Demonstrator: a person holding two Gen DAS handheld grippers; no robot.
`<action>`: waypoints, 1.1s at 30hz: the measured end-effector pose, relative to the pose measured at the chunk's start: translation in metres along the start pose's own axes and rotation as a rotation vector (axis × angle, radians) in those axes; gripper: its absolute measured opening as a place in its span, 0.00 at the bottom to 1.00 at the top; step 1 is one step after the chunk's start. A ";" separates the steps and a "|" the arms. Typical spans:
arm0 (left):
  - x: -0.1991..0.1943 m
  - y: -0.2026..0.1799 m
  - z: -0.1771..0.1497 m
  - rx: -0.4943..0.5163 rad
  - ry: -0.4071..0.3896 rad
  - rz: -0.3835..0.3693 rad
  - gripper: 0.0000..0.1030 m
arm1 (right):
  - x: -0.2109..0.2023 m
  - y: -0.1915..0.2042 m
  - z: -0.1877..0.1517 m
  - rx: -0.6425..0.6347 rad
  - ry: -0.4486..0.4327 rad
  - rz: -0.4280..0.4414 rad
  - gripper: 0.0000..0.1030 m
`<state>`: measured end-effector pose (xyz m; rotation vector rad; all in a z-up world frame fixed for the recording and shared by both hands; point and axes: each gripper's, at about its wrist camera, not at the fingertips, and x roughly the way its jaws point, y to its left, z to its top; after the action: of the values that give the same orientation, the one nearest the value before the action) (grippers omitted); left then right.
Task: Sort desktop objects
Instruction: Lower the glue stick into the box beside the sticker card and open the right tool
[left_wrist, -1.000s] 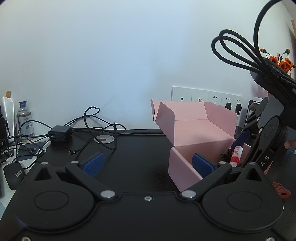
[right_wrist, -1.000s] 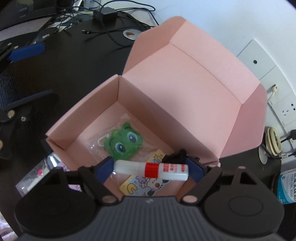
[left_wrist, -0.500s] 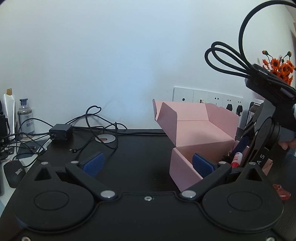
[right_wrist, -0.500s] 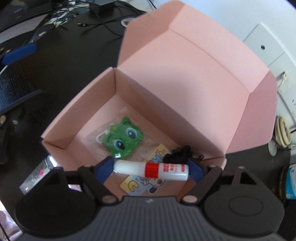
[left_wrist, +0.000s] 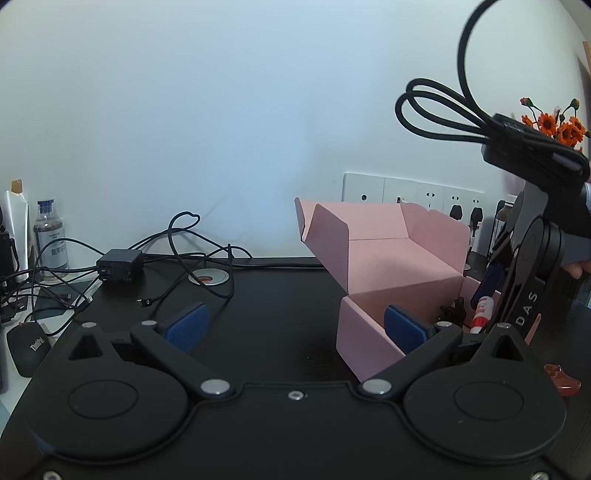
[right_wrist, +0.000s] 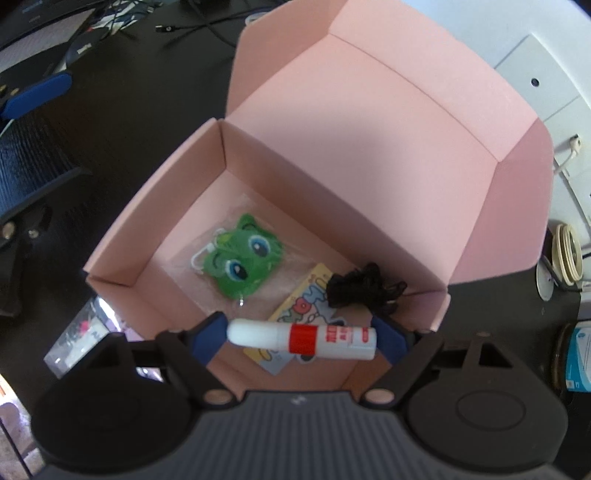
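Black and cluttered, the surface (left_wrist: 280, 295) carries an open pink box (right_wrist: 369, 147) near a wall of sockets. Pointing steeply down over the near edge of that box, the right claw (right_wrist: 301, 338) is clamped end to end on a white glue stick (right_wrist: 306, 338) with a red band, so the stick lies crosswise between the blue pads, above the box floor. Such a lengthwise hold looks risky: the rounded cap end could slip off its pad and the stick could swing or fall askew, perhaps onto the near wall instead of inside. Below it lie a green cartoon charm (right_wrist: 240, 262) in clear wrap, a printed card (right_wrist: 306, 295) and a black cord bundle (right_wrist: 365, 288); a drop from height might bounce off these. Off to the left of the box, the left claw (left_wrist: 295, 326) stands apart and empty, one pad close by the box wall, where a nudge could shift the box.
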<state>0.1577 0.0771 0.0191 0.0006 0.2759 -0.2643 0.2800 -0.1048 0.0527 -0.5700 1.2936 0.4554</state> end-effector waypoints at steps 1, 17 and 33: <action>0.000 0.000 0.000 0.001 -0.001 0.000 1.00 | -0.001 0.000 0.000 0.006 0.003 0.002 0.82; 0.000 0.000 0.000 0.004 -0.008 0.001 1.00 | 0.011 -0.029 -0.004 0.201 0.037 0.160 0.82; 0.001 0.002 0.000 0.002 -0.008 0.002 1.00 | 0.009 -0.021 0.001 0.202 0.007 0.134 0.83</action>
<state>0.1586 0.0789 0.0185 0.0014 0.2678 -0.2626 0.2956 -0.1203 0.0465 -0.3178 1.3712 0.4273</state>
